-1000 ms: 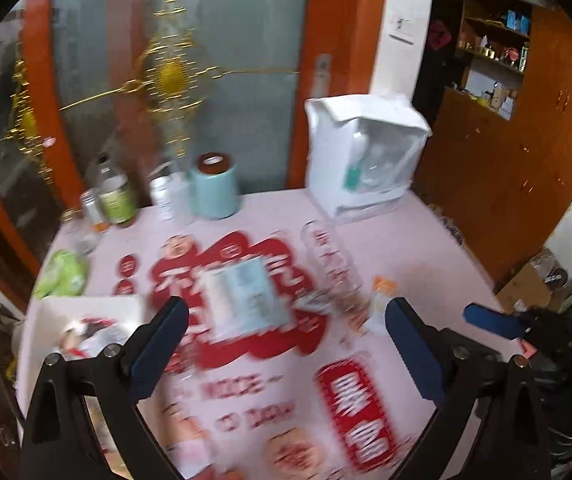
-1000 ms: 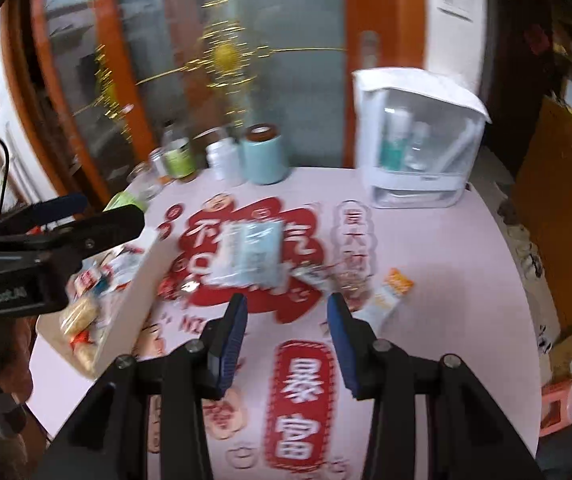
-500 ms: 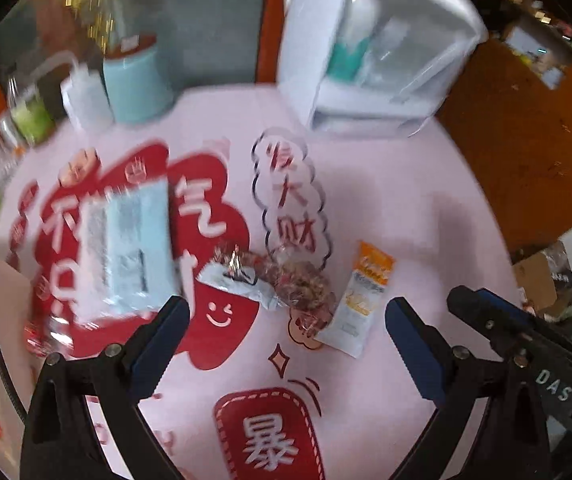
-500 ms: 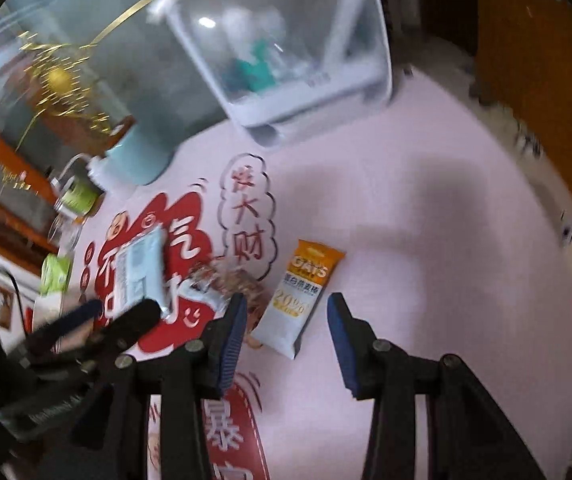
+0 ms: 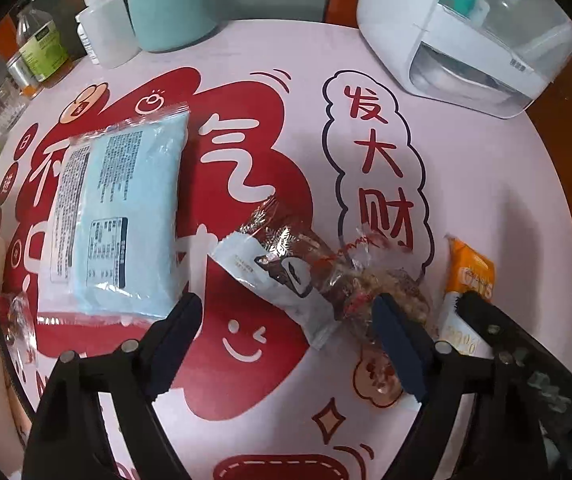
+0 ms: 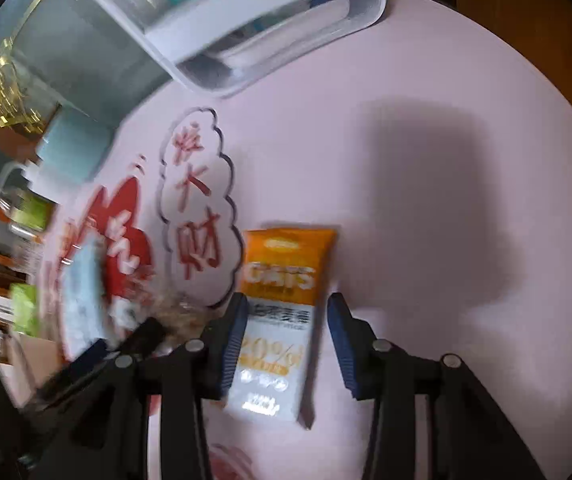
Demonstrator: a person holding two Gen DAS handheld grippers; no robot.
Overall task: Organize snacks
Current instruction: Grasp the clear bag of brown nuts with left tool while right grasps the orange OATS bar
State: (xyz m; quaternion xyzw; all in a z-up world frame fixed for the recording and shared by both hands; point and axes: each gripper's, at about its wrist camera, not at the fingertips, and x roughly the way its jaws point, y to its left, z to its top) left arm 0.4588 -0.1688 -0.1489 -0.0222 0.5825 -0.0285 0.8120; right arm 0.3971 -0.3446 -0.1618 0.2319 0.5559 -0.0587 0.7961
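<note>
An orange and white oats packet (image 6: 282, 312) lies flat on the pink table, and my open right gripper (image 6: 286, 336) straddles its lower half without closing on it. The packet also shows in the left wrist view (image 5: 467, 280). My open left gripper (image 5: 286, 340) hovers low over a white and brown wrapped snack (image 5: 282, 276) and a clear-wrapped nut snack (image 5: 381, 280). A light blue packet (image 5: 122, 216) lies to the left of them.
A white storage box (image 5: 465, 32) stands at the back right. A teal canister (image 5: 170, 4), a white squeeze bottle (image 5: 106, 28) and a green-labelled bottle (image 5: 42, 48) line the back edge. The right gripper's body (image 5: 525, 380) is close beside my left one.
Both grippers have dropped down and forward toward the table. The right one now straddles the oats packet, and the left one sits just above the two wrapped snacks.
</note>
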